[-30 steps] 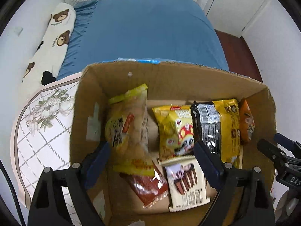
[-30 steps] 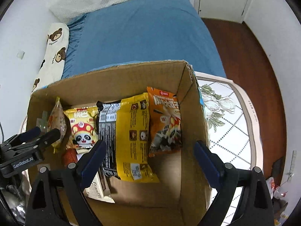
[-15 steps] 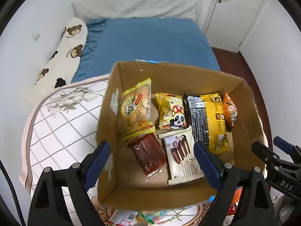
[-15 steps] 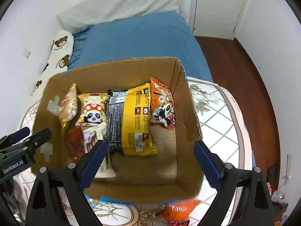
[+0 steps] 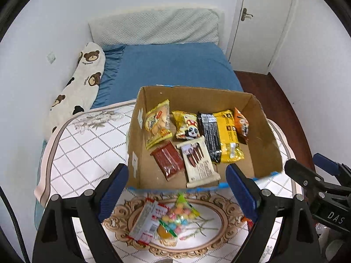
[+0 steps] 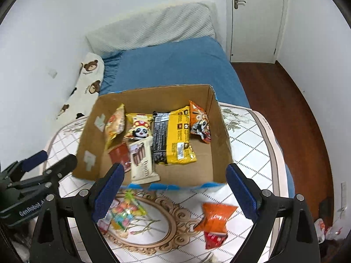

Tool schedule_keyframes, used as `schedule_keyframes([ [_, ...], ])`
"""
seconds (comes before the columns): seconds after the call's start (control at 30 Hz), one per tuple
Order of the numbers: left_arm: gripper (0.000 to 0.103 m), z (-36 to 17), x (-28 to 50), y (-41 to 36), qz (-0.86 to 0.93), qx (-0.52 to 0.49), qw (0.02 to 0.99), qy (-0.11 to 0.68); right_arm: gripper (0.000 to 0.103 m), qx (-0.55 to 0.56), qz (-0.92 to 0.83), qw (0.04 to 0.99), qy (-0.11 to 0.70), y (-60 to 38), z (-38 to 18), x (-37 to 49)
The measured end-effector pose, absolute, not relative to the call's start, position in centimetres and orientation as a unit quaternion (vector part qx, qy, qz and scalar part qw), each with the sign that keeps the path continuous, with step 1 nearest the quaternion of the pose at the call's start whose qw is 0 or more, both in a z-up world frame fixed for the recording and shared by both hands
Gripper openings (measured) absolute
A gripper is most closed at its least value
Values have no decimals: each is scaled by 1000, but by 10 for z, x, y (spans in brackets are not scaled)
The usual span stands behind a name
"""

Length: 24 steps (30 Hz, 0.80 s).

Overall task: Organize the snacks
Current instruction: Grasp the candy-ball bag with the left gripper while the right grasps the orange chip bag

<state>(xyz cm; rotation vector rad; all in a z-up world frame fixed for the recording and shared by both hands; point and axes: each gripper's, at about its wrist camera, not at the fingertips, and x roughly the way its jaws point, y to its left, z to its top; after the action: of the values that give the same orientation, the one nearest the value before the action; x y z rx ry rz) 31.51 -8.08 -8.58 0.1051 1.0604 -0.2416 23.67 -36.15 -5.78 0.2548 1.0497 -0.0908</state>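
An open cardboard box (image 5: 266,131) (image 6: 219,131) stands on the patterned table and holds several snack packs in rows, among them a yellow-and-black pack (image 5: 221,135) (image 6: 173,135) and a white chocolate-stick pack (image 5: 198,161) (image 6: 141,160). In front of the box lie a bag of colourful candies (image 5: 177,215) (image 6: 126,211), a red-and-white pack (image 5: 147,221) and an orange pack (image 6: 214,219). My left gripper (image 5: 176,194) hangs open above the near table, nothing between its fingers. My right gripper (image 6: 175,194) is open and empty too, over the box's front edge.
The round table (image 5: 83,153) (image 6: 252,153) has a white quilted cover. Behind it is a bed with a blue sheet (image 5: 173,65) and a bear-print pillow (image 5: 81,85). A white door (image 6: 254,19) and wooden floor (image 6: 285,109) lie to the right.
Both grippers have risen and drawn back from inside the box. The whole box and the loose snacks in front of it have come into view. Jaws stayed as wide as before.
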Motion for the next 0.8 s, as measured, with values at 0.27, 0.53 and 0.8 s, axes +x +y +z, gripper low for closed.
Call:
schedule_keyframes([
  [0.27,91,-101,278,-66,-102,43,844,525,96,166,-40,835,523,-372,-82,199],
  [0.53,91,-185,262,-18,-34,49,800,597,96,235,-95,762,596,-429,-193,177],
  [0.8,91,-254,259,4,-1,81,756,649,85,222,-92,726,645,-427,-285,201],
])
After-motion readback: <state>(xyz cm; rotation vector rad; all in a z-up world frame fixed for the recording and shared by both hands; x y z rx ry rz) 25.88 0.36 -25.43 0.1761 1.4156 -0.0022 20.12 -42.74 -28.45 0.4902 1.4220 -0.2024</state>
